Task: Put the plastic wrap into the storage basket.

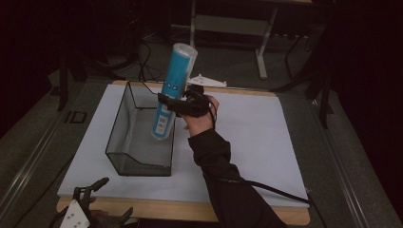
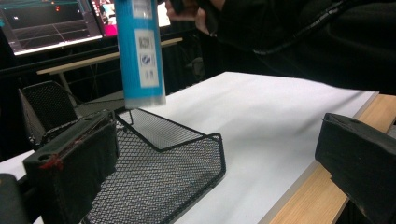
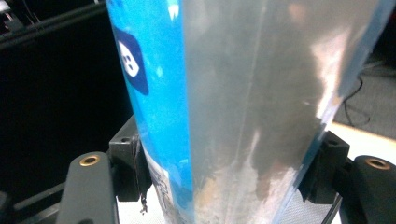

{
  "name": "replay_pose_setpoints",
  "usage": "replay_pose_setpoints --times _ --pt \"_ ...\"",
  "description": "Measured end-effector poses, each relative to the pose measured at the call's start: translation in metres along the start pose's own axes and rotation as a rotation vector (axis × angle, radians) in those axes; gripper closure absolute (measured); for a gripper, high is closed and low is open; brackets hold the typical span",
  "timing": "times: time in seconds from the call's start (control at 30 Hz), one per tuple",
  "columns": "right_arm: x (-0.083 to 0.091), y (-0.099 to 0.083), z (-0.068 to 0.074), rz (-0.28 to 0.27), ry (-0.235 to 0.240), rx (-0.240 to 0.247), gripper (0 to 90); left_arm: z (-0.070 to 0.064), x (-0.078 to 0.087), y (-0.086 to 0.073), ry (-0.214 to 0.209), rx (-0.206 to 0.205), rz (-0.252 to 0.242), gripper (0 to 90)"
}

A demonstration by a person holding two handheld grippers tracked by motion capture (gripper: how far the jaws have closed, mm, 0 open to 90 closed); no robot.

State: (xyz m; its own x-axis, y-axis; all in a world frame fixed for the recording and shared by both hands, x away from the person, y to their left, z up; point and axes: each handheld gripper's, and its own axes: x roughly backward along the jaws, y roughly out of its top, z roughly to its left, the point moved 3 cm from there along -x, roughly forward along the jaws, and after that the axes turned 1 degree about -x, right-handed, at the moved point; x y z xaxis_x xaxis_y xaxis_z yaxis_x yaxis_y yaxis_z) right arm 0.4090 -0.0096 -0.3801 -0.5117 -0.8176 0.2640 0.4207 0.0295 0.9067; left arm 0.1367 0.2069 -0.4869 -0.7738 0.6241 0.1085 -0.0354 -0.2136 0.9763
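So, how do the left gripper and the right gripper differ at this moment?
The right gripper is raised over the mesh basket, while the left gripper sits low at the table's near edge. The right gripper is shut on the blue tube; the left gripper is open and holds nothing. Both are black, two-jawed and hand-held.

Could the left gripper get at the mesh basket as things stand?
Probably yes. The left gripper sits open at the table's near edge, and the mesh basket lies just ahead of its jaws. The blue tube, held by the right gripper, hangs over the basket's far side.
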Motion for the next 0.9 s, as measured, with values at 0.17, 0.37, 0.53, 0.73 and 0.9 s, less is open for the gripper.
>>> replay_pose_setpoints --times 0.17,0.37,0.53,0.73,0.9 --pt "-0.006 -0.022 0.006 0.074 -0.015 -0.041 32.0 0.000 0.000 0.000 0.003 -0.003 -0.002 0.2" --pt "-0.009 -0.047 0.008 0.152 -0.021 -0.121 32.0 0.000 0.000 0.000 0.002 -0.003 -0.002 0.2" --pt "-0.013 -0.060 0.008 0.202 -0.029 -0.154 32.0 0.000 0.001 0.000 0.001 -0.004 -0.001 0.2" --pt "-0.024 -0.071 0.001 0.251 -0.073 -0.173 32.0 0.000 0.000 0.000 0.000 -0.002 0.000 0.2" --pt "-0.032 -0.073 -0.005 0.219 -0.090 -0.202 32.0 0.000 -0.001 -0.001 -0.005 -0.002 0.005 0.2"
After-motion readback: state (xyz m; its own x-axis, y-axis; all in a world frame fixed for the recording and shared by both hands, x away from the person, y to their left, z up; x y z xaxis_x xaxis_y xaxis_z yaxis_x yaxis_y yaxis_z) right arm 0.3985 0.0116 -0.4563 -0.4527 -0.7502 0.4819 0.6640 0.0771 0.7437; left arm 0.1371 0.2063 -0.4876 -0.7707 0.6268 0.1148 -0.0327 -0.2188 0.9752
